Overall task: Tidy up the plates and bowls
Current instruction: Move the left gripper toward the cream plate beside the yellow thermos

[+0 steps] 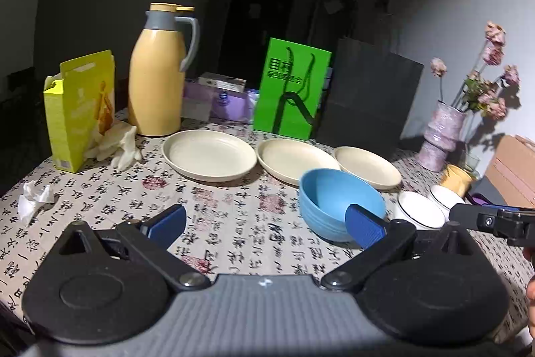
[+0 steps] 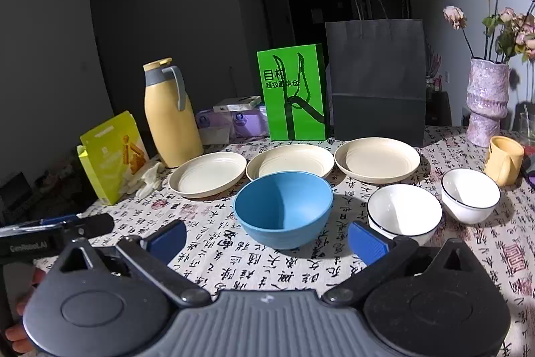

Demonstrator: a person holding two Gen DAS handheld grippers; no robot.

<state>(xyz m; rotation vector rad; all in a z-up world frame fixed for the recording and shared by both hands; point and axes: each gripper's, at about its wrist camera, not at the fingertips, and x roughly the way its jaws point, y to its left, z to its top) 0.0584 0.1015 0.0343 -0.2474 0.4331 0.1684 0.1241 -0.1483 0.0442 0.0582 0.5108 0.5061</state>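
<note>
Here, both tongs [image 1: 267, 223] [image 2: 267, 240] spread wide, empty, bare tablecloth [image 2: 207, 260] before blue bowl [image 2: 283, 209].

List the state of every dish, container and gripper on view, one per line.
Left gripper: open, empty.
Right gripper: open, empty.
Three cream plates: side by side, unstacked, empty.
Blue bowl: upright, empty.
Two white bowls: upright, apart.
Thermos: upright, lid on.
Yellow box: flap open.
</note>
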